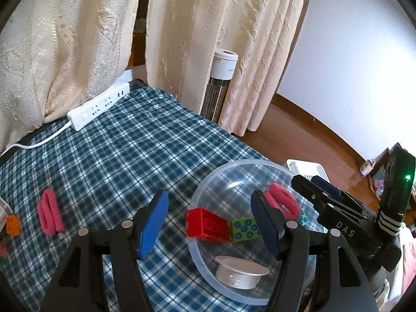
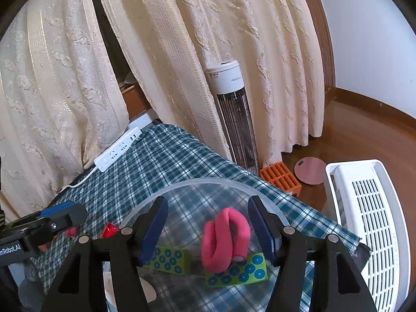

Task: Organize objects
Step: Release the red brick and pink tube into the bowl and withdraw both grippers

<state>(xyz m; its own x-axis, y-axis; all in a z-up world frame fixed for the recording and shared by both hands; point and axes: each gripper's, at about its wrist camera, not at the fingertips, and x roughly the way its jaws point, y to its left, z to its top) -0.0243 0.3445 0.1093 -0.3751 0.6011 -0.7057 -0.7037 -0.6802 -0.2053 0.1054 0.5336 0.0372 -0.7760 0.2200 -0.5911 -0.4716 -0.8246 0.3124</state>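
— What's on the tabletop (image 1: 124, 140)?

— On its plaid cloth I see a clear plastic bowl (image 1: 205, 189) holding a red brick (image 1: 206, 225), green dotted blocks (image 1: 244, 230), a white spool (image 1: 240, 271) and a pink hair tie (image 2: 225, 239).

— And your jaws?

— My left gripper (image 1: 210, 234) hangs wide open at the bowl's rim, gripping nothing. My right gripper (image 2: 206, 230) is spread wide above the bowl, the tie loose between its jaws. A second pink hair tie (image 1: 50, 214) lies well apart, left.

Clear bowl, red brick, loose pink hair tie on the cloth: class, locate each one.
Clear bowl (image 1: 197, 195), left wrist view, left rim.
Red brick (image 1: 205, 223), left wrist view, front face.
Loose pink hair tie (image 1: 50, 212), left wrist view, middle of the loop.
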